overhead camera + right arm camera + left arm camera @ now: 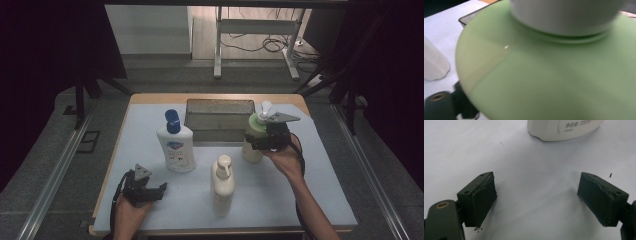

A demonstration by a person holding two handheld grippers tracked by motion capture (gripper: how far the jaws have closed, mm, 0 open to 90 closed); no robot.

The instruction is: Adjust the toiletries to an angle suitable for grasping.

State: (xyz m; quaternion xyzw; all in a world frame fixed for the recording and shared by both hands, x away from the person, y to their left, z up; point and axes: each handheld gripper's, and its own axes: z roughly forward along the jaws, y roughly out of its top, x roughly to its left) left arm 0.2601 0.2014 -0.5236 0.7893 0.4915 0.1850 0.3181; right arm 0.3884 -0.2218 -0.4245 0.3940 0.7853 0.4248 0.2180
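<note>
The right gripper point(262, 142) sits at the right of centre in the high view, against the green bottle point(253, 137), with the person's right hand point(285, 157) behind it. In the right gripper view the green bottle's shoulder point(554, 75) is pressed up close to the camera and hides the jaws, so whether the pads press on it cannot be told. The left gripper point(159, 191) lies low at the lower left of the high view, held by the left hand point(129, 212); its jaws stand wide apart with only bare mat between them in the left gripper view.

The green bottle stands upright with a white pump top point(264, 109), just in front of the right end of a dark rectangular tray point(220, 107) at the upper middle. A cream pump bottle point(223, 182) stands at the lower middle, well apart from both grippers. A white bottle with a blue cap point(175, 145) stands left of centre.

All of it rests on a pale blue-white mat point(310, 195) covering a wooden table point(210, 98), whose edge shows along the top and left. Around it lies grey floor point(45, 165), with metal rails at either side. Beyond the table stands a white frame on legs point(257, 30), with cables on the floor.

The white bottle carries a blue label point(175, 145), too small to read there. In the left gripper view its base point(564, 128) at the top edge shows Chinese characters followed by "720".
</note>
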